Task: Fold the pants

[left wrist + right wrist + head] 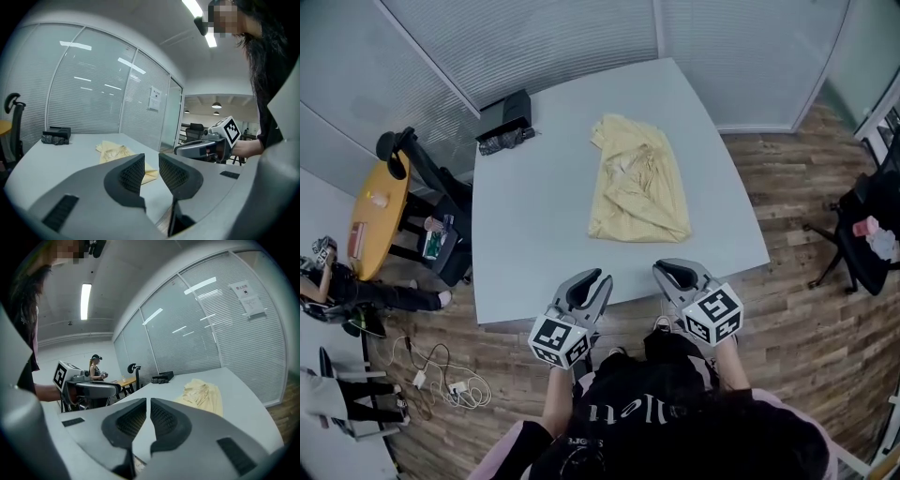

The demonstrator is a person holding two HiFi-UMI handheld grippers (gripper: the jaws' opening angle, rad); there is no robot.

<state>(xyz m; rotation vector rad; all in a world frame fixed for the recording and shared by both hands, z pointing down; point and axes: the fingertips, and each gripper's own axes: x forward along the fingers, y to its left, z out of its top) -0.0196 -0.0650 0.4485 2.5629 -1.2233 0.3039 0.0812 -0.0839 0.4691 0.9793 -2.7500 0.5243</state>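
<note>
The pants [637,183] lie bunched, perhaps half-folded, on the table [534,234], well apart from both grippers. The left gripper [596,279] has its jaws slightly spread and empty. The right gripper [671,271] has them nearly pressed together and empty. Spread both before reaching for the near hem.

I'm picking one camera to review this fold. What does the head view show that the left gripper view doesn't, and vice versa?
Only the head view: the yellow pants in full outline from above, cables on the floor, and the left hand-held gripper seen from outside. Only the left gripper view: that gripper's jaws standing apart with nothing between them, and ceiling lights. Both: the gray table, the pants on it, the black box at its far corner, and the right hand-held gripper.
</note>
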